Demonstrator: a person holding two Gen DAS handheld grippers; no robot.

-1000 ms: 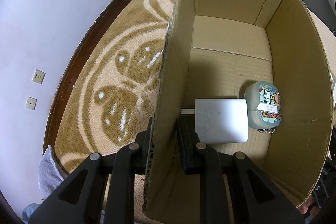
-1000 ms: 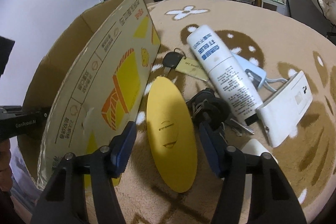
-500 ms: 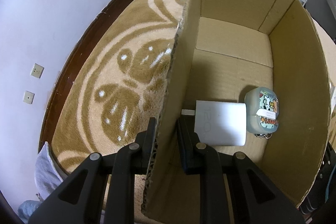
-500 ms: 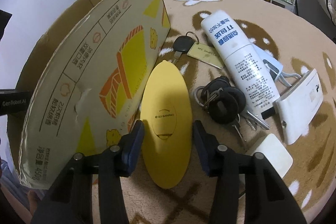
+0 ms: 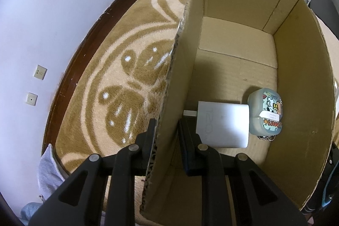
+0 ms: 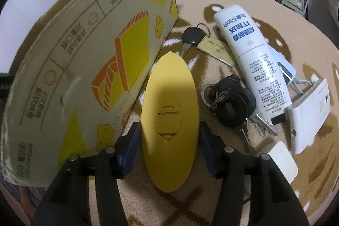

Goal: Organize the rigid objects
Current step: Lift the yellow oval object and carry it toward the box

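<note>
yellow oval case [image 6: 169, 120] | between right claw [image 6: 169, 141] pads | jaws opening, ungripped

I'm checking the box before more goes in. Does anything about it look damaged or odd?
Yes. The cardboard box has a small tear punched in its printed outer wall, with a flap of card sticking out. The left gripper is clamped on the opposite wall's ragged top edge. Inside, nothing looks spilled.

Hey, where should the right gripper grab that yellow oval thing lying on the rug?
Across its narrow width near the middle, coming from above. The yellow oval case lies flat, long axis pointing away, and the right gripper already straddles its sides, jaws opening, pads not pressing.
</note>
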